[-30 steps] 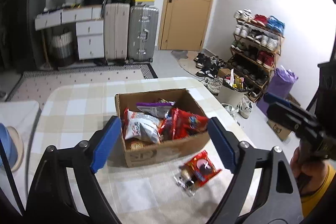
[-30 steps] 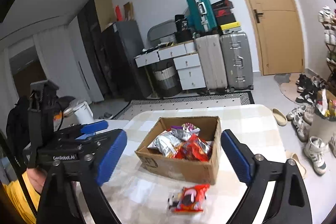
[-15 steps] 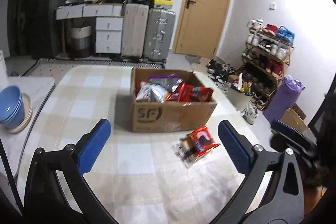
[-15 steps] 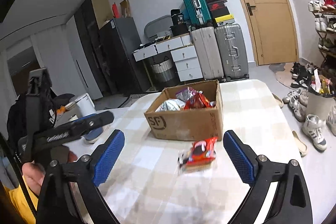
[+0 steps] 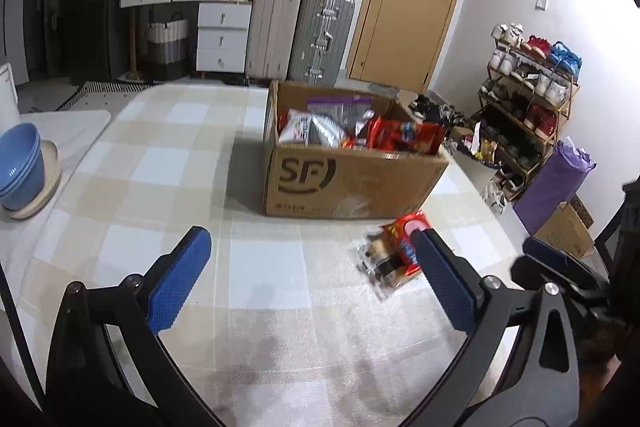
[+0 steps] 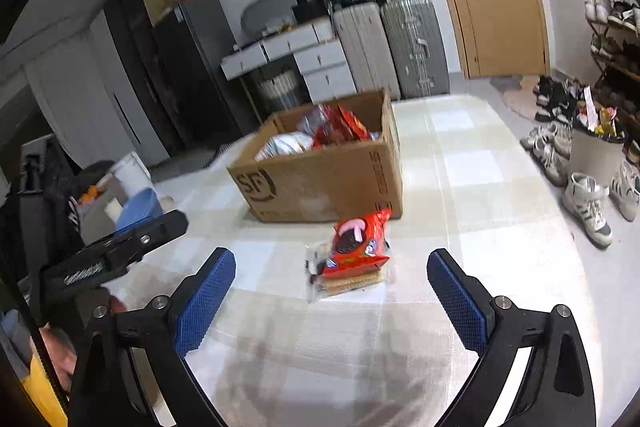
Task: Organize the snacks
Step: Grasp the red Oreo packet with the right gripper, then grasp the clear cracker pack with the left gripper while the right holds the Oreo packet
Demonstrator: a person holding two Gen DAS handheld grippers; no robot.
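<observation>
Snacks are sitting in two places in the left wrist view: a red cookie packet (image 5: 394,254) is lying on the checked tabletop (image 5: 180,163) just beyond the right fingertip of the left hand-held gripper (image 5: 308,269), partly hidden by that finger, and more bags are filling the cardboard box (image 5: 344,183) standing farther ahead of it, slightly right. The left hand-held gripper's jaws, having just been opening, are standing wide with only bare tabletop between them. Blue bowls (image 5: 18,167) are resting far off to its left. The right hand-held gripper (image 5: 560,267) is showing at the right edge.

Seen from the right wrist, the right hand-held gripper (image 6: 332,279) is also gaping wide and gripping nothing. The cookie packet (image 6: 352,255) is lying straight ahead, just past the fingertips and centred between them, untouched. The box (image 6: 320,183) is standing right behind the packet. The left hand-held gripper (image 6: 120,251) is hovering off to the left.
</observation>
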